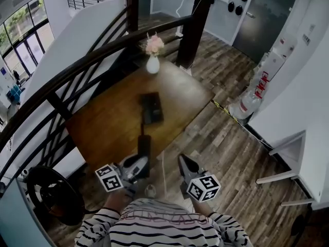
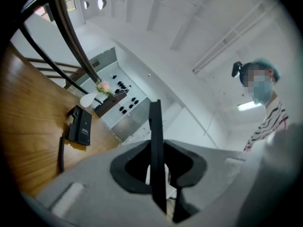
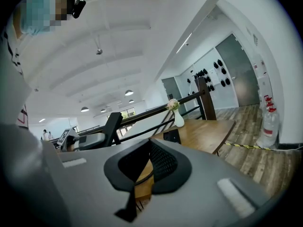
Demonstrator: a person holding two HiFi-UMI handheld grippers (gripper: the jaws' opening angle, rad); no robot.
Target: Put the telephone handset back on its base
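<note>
— Handset?

— Handset (image 1: 144,147) off its base, upright over the near edge of the surface (image 1: 108,125). The left gripper (image 1: 140,163) holds it; fingers clamped on its lower end, the slab seen edge-on between them in the left gripper view.

— Base?

— Base (image 1: 152,108) lies mid-surface, well apart from the handset. A dark cord (image 1: 142,126) runs between the two. White vase (image 1: 153,65) with pink flowers at the far edge.

— Right side?

— Right gripper (image 1: 184,163) hangs beside the left, off the near edge of the surface. Fingers closed tip to tip, nothing between them.
</note>
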